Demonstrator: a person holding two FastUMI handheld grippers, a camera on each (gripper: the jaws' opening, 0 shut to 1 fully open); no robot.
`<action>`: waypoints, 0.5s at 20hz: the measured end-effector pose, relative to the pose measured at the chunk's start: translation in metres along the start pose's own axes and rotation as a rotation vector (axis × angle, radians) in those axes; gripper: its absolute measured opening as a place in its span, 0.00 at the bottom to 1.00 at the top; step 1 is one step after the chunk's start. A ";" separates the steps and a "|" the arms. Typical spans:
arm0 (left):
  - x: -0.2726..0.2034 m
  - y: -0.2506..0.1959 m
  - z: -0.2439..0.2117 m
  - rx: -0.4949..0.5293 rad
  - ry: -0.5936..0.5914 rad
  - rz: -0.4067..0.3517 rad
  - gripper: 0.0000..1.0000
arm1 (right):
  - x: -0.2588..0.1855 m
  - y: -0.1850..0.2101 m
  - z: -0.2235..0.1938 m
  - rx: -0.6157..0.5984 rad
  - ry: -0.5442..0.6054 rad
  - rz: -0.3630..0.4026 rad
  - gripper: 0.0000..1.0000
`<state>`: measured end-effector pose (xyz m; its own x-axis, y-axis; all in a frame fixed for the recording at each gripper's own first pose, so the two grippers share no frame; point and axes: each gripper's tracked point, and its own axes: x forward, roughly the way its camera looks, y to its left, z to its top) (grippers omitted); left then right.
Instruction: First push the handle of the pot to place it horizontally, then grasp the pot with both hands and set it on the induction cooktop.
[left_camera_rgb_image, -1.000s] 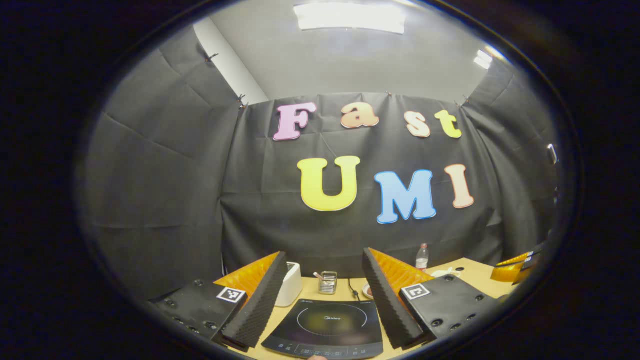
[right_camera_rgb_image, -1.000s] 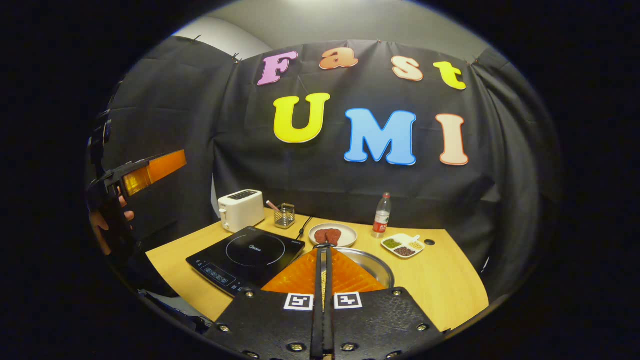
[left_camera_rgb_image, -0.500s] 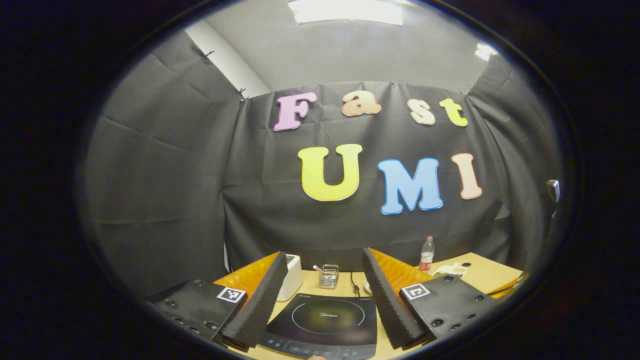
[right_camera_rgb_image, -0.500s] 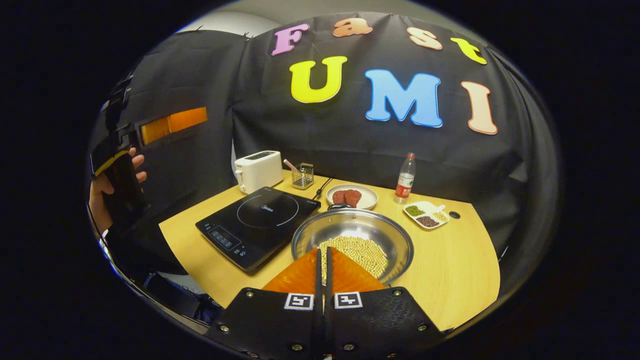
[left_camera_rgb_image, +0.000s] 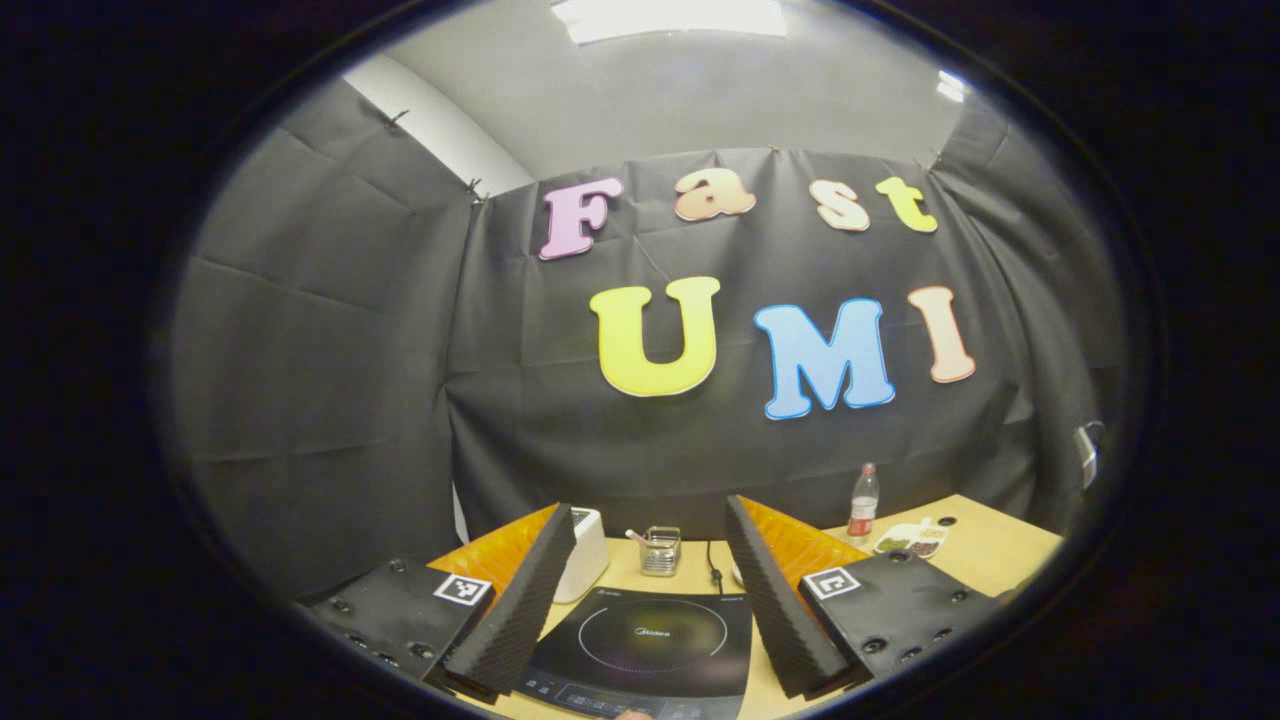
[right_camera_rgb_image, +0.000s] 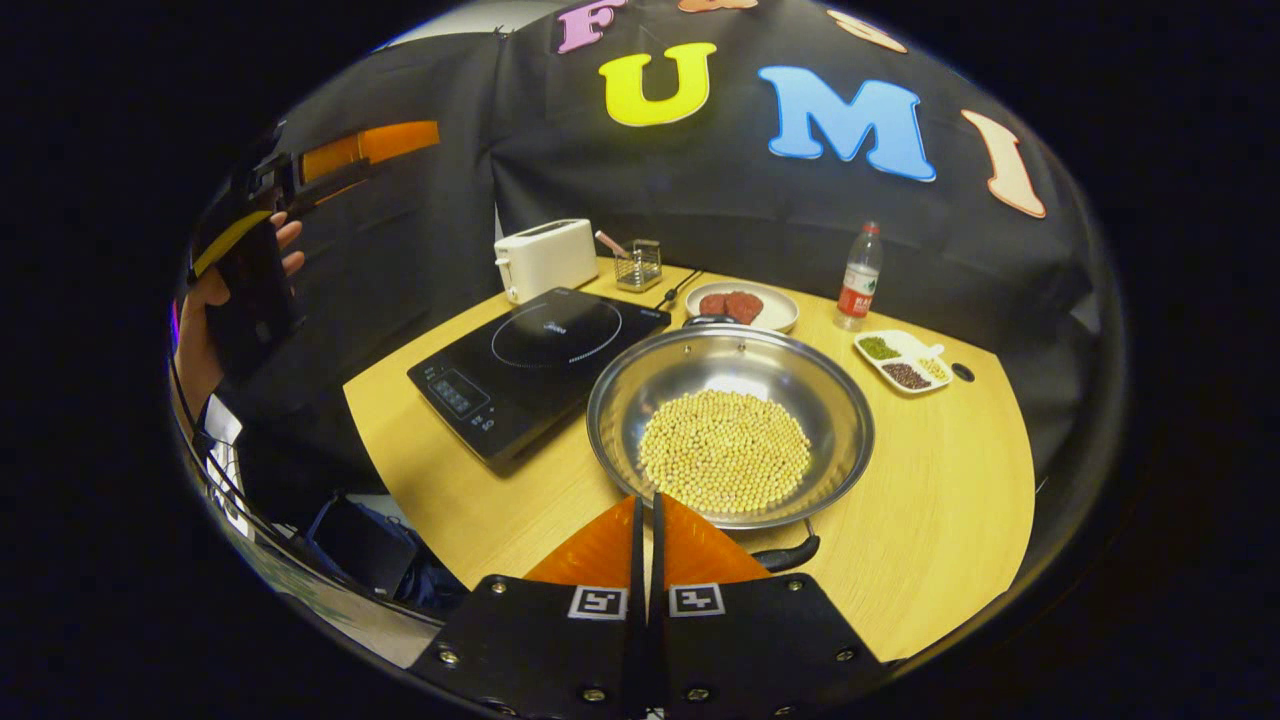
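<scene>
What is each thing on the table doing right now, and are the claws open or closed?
Round steel pot: on the wooden table, holding pale beans, beside the cooktop.
Black induction cooktop: bare, nothing on it.
White toaster: upright, slots empty.
Clear plastic bottle: standing, capped.
White plate: holding red pieces.
Left claw: open, raised above the cooktop.
Right claw: shut, empty, at the pot's near rim.

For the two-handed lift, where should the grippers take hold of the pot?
Grip the pot by its two small handles: near handle from the front, far handle from behind. The rim is wide and shallow, and the beans call for a level lift.
</scene>
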<state>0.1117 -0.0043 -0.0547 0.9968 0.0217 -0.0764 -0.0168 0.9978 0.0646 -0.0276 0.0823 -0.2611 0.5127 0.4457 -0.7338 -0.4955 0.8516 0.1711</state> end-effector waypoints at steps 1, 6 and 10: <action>-0.001 -0.002 -0.001 0.002 0.003 0.002 0.98 | 0.004 -0.002 -0.005 0.007 0.019 0.011 0.01; 0.000 -0.011 -0.006 0.034 0.021 0.014 1.00 | 0.021 -0.011 -0.027 0.043 0.117 0.048 0.02; -0.001 -0.018 -0.011 0.031 0.037 0.023 1.00 | 0.028 -0.024 -0.040 0.096 0.183 0.044 0.02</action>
<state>0.1098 -0.0215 -0.0668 0.9926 0.0480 -0.1111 -0.0371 0.9945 0.0978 -0.0295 0.0635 -0.3115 0.3521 0.4329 -0.8298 -0.4410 0.8588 0.2608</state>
